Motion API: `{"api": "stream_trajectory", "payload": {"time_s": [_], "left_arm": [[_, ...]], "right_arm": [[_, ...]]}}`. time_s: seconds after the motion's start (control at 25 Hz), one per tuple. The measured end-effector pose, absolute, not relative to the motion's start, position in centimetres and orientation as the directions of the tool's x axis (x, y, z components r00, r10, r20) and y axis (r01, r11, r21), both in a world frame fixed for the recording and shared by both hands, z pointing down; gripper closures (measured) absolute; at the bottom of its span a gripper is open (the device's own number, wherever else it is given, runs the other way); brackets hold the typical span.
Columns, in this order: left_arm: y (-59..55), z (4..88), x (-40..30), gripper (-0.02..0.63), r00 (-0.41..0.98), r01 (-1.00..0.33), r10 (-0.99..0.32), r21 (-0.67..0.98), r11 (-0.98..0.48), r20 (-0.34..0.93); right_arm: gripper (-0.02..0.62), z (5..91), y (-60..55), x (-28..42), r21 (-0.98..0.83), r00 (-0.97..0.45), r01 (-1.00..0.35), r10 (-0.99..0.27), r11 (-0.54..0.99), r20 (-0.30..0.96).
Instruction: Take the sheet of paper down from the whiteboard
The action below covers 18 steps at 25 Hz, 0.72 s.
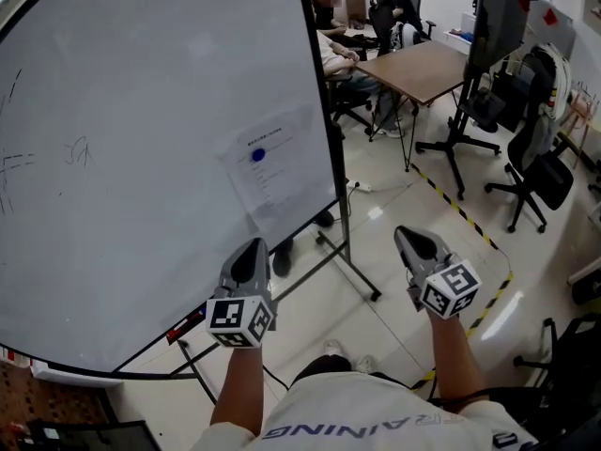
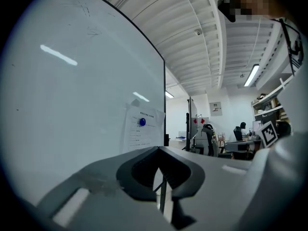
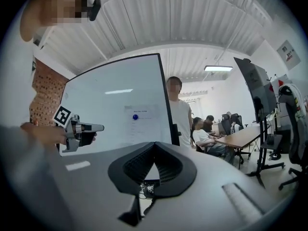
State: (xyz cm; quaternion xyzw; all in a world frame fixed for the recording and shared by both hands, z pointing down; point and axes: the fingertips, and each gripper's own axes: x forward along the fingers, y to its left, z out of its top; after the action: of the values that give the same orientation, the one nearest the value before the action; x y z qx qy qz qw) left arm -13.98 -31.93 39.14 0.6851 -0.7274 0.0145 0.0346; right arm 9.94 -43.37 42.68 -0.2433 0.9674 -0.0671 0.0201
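A white printed sheet of paper (image 1: 270, 165) hangs on the big whiteboard (image 1: 141, 158), pinned near its right edge by a round blue magnet (image 1: 258, 155). My left gripper (image 1: 254, 247) is shut and empty, held level a short way in front of the board, below the sheet. My right gripper (image 1: 410, 236) is also shut and empty, off to the right past the board's edge. In the left gripper view the sheet (image 2: 142, 133) and magnet (image 2: 142, 121) lie ahead above the closed jaws. In the right gripper view the sheet (image 3: 142, 125) shows, with the left gripper (image 3: 98, 127) to its left.
A person (image 3: 180, 114) stands just behind the whiteboard's right edge. The board's stand legs (image 1: 355, 272) spread on the floor. People sit at a brown table (image 1: 423, 69). A screen on a wheeled stand (image 1: 488, 26), office chairs (image 1: 540, 172) and yellow-black floor tape (image 1: 460, 209) are to the right.
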Motion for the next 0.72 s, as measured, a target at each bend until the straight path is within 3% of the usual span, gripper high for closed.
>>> {"api": "stream_trajectory", "payload": {"time_s": [0.72], "left_arm": [[-36.6,37.8,-21.0,0.604,-0.165,-0.986,-0.985,0.016,0.166,0.044]], "right_arm": [[0.589,37.0,-50.7,-3.2,-0.088,-0.945,-0.303,-0.311,0.949,-0.099]]}}
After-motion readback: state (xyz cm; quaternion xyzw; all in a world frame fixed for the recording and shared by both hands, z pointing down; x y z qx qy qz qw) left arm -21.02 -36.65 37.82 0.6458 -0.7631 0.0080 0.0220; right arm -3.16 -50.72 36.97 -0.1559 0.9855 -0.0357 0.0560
